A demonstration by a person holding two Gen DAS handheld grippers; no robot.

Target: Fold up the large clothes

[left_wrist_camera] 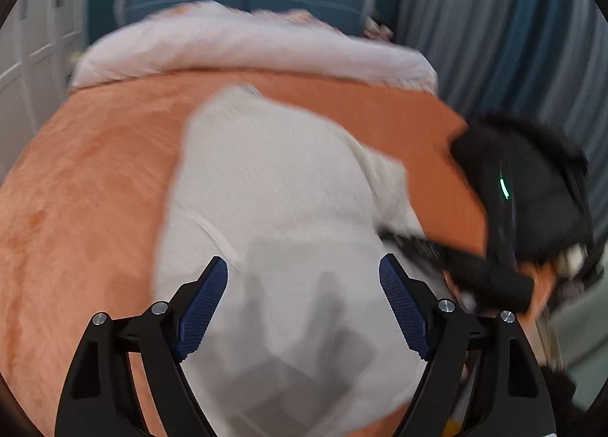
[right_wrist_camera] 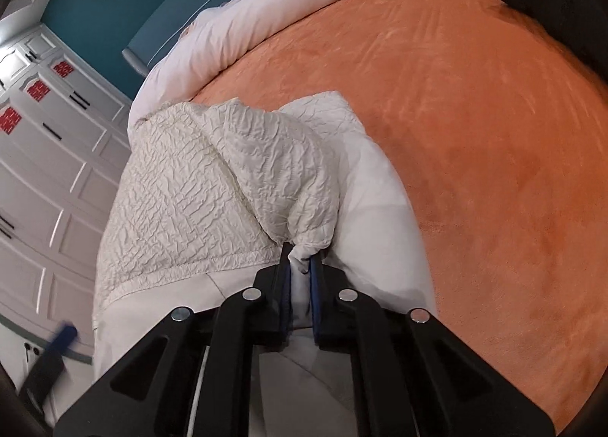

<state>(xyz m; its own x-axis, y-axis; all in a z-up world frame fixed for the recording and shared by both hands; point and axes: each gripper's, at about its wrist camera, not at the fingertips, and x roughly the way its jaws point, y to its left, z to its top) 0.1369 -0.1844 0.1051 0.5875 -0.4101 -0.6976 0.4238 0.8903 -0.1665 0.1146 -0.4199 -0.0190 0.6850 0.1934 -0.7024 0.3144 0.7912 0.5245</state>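
Right tool — pinched on garment

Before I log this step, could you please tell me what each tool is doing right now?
Left tool: open, holding nothing, above the white garment.
Right tool: closed on a bunched fold of the garment.

No readable text or numbers; red paper emblems on the white wardrobe doors are too small to make out.

An orange-covered bed is backed by a teal wall, white panelled wardrobes and grey-blue curtains.
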